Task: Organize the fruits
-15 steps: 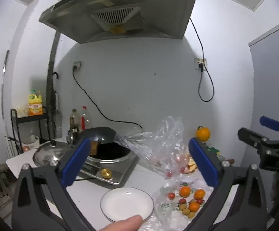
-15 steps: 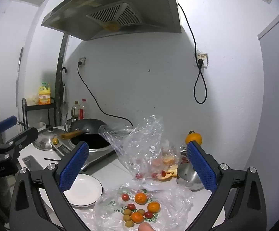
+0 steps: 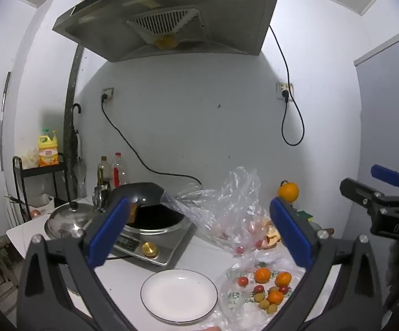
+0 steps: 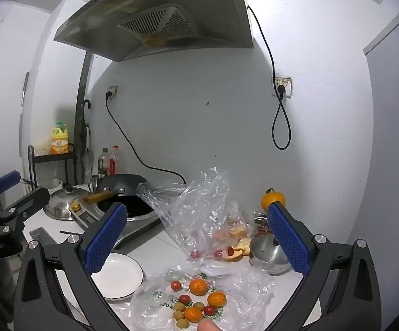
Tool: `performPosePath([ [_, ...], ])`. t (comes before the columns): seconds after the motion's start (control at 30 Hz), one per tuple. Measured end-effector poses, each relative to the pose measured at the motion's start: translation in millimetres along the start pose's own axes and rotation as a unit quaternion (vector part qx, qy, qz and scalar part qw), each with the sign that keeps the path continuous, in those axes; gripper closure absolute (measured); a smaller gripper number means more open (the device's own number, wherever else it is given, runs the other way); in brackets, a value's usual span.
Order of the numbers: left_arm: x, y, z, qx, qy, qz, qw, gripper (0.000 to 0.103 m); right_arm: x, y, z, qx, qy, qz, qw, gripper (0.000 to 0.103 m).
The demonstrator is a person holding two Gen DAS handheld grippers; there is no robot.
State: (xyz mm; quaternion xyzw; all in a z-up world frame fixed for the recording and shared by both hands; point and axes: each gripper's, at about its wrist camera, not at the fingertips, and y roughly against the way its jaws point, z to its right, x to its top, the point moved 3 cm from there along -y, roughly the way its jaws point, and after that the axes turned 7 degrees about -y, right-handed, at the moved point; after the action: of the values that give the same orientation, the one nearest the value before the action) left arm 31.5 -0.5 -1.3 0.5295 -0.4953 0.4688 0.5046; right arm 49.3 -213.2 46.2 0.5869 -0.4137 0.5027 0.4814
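Small oranges (image 3: 262, 274) (image 4: 197, 287), red cherry tomatoes (image 3: 243, 281) (image 4: 175, 285) and yellowish round fruits (image 4: 179, 315) lie on a flat clear plastic bag (image 4: 240, 300) at the near edge of the white counter. An empty white plate (image 3: 178, 294) (image 4: 116, 278) sits just left of them. My left gripper (image 3: 199, 231) hangs open above the plate and the fruit, holding nothing. My right gripper (image 4: 196, 237) is open too, above the fruit pile. Each gripper shows at the edge of the other's view, high over the counter.
A crumpled clear bag (image 3: 227, 207) (image 4: 194, 207) with peel and tomatoes lies behind the fruit. A black wok (image 3: 150, 207) sits on an induction cooker (image 4: 133, 229), a pot lid (image 3: 67, 220) to its left. A steel bowl (image 4: 268, 253) and a big orange (image 4: 272, 199) stand at the right.
Both grippers tilted down slightly, so the plate and fruit sit a little higher in view. The fingertip at the left view's bottom edge has nearly gone.
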Motion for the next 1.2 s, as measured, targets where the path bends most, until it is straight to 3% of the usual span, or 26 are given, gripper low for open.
performPosePath([
  [1.2,-4,-22,2,-0.014,-0.011,-0.007,0.9998,0.001,-2,-18,7,-0.011,-0.009,-0.011,1.000,0.000],
])
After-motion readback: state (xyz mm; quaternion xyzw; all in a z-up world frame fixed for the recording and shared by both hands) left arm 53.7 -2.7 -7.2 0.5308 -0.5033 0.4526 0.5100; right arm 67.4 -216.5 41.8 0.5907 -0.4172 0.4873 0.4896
